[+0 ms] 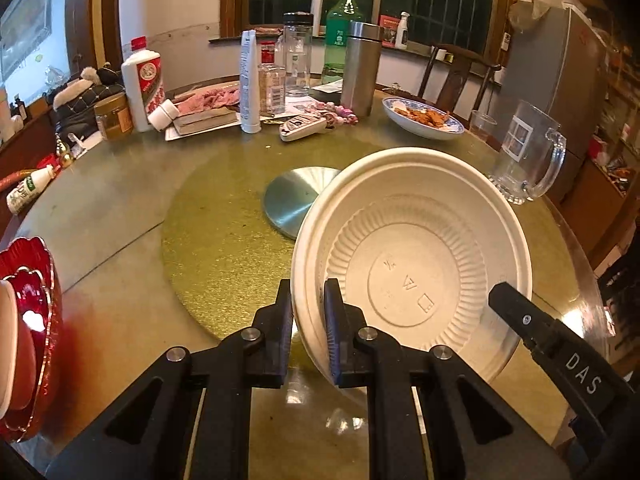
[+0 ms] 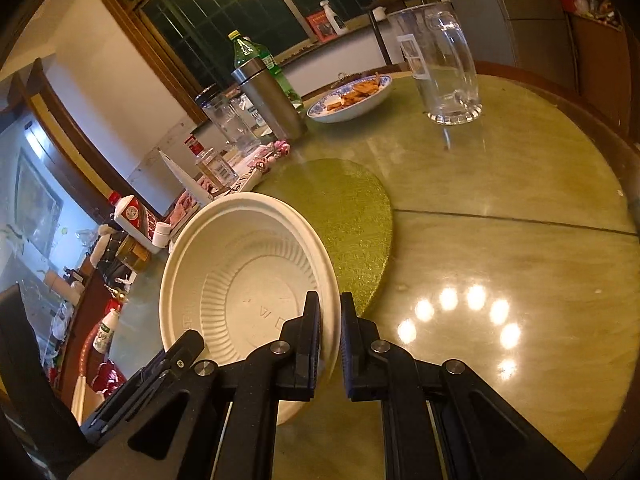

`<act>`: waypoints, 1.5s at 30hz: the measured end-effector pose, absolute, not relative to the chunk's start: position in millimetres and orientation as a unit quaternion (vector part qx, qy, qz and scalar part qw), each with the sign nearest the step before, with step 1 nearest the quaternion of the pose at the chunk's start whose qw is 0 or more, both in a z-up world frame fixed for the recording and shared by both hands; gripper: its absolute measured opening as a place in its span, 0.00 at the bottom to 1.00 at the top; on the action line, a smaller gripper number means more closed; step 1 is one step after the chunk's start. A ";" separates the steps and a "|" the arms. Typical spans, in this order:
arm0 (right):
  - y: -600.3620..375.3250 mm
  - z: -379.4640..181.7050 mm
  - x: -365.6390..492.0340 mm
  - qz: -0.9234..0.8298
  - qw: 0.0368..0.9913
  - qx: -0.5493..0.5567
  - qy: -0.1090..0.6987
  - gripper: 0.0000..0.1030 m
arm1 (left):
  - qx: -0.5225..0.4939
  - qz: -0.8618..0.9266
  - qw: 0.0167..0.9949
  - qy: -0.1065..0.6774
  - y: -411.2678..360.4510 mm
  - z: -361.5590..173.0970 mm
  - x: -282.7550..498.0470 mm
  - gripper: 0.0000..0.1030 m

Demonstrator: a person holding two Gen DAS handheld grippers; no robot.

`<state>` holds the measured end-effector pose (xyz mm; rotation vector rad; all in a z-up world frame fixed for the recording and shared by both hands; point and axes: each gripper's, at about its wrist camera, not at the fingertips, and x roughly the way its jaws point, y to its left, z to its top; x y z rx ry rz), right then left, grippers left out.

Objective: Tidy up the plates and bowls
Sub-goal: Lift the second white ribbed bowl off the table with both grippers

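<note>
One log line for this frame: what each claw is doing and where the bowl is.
left claw: shut on bowl rim | right claw: shut on opposite rim | bowl: white, tilted, over gold mat | stage: two-claw carry

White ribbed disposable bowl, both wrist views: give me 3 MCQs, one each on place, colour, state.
1. What lies directly under the white ribbed disposable bowl?
A gold round mat
B red plates
C book

2. Colour of the scalloped plates at the table's left edge?
A blue
B red
C green

3. The left claw and right claw are:
A both open
B one open
C both shut on the bowl's rim

Answers: 1 A, gold round mat shows around and beneath it. 2 B, glossy red. 3 C, rim sits pinched between each pair of pads.
</note>
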<state>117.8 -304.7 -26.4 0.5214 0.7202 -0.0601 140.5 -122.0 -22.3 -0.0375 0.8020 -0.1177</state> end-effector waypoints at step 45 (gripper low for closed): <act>-295.1 -24.4 113.5 -0.036 0.922 0.209 0.323 0.09 | -0.016 -0.061 0.925 0.374 -117.7 -22.2 136.1 0.13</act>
